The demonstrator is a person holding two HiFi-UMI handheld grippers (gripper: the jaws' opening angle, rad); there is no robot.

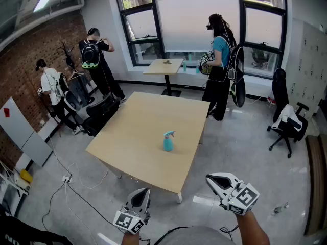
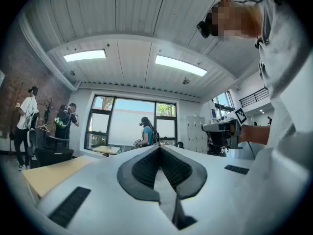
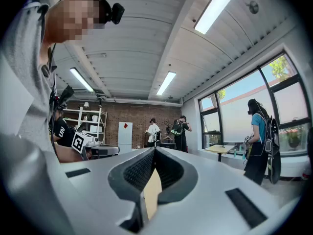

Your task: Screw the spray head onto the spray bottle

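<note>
Spray bottle (image 1: 168, 141): small, teal, upright on light wooden table (image 1: 127, 137), paler trigger head sitting on top, nozzle toward the right. It stands well ahead of both grippers, roughly between their lines, touching neither. Left gripper (image 1: 144, 191): jaws together, nothing in them. Right gripper (image 1: 209, 178): jaws together too, empty. Both are short of the table's near edge, over grey floor (image 1: 245, 152).

Ahead of me the light-blue spray bottle (image 1: 168, 144) stands upright near the middle of the tan table (image 1: 135, 129), its spray head (image 1: 169, 134) on top.
</note>
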